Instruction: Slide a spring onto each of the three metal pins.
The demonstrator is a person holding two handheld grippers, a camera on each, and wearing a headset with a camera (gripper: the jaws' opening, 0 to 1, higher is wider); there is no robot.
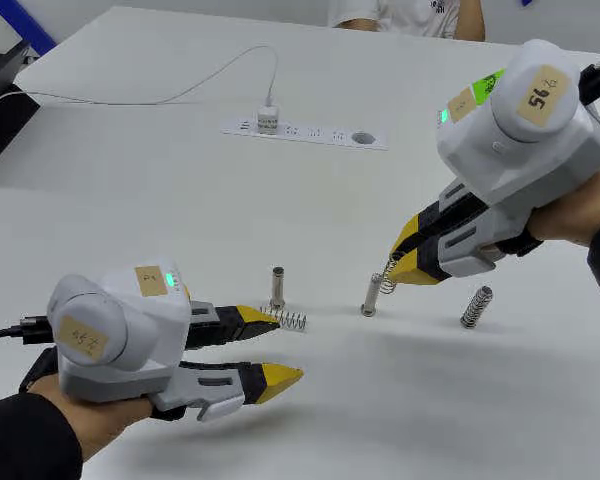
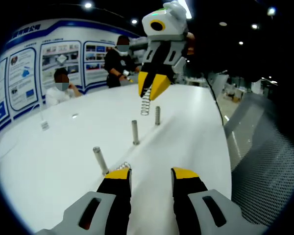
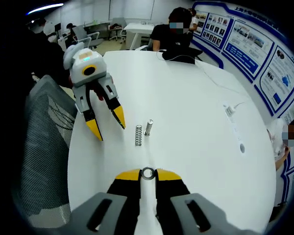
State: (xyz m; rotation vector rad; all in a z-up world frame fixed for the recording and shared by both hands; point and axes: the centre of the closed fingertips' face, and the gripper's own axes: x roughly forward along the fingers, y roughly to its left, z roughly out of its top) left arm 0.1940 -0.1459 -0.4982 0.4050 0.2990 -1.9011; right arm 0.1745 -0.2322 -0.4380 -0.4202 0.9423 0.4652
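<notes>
1. The right gripper [image 1: 400, 258] has its jaws closed on a spring [image 1: 388, 275]. The spring hangs from the tips just beside the top of the middle pin [image 1: 370, 296]. The step in hand looks like threading this spring over that pin.
2. The spring's lower end is off to the pin's side, not over its top. A small lift and a shift toward the pin seem needed first.
3. Hold the spring upright and in line with the pin, because a tilted coil is likely to catch on the rim.
4. Lower slowly and loosen the jaws only once a few coils are over the pin. That way the spring drops down instead of skipping off across the bench [image 1: 180, 200].
5. The left gripper [image 1: 276, 348] sits low with its jaws wide apart and nothing between them. A second spring [image 1: 293, 320] lies on the bench at the tip of one jaw, near the bare left pin [image 1: 277, 287]. That pair looks like the next job.
6. A third spring [image 1: 476, 306] stands tilted further right; I cannot tell whether a pin is inside it.
</notes>
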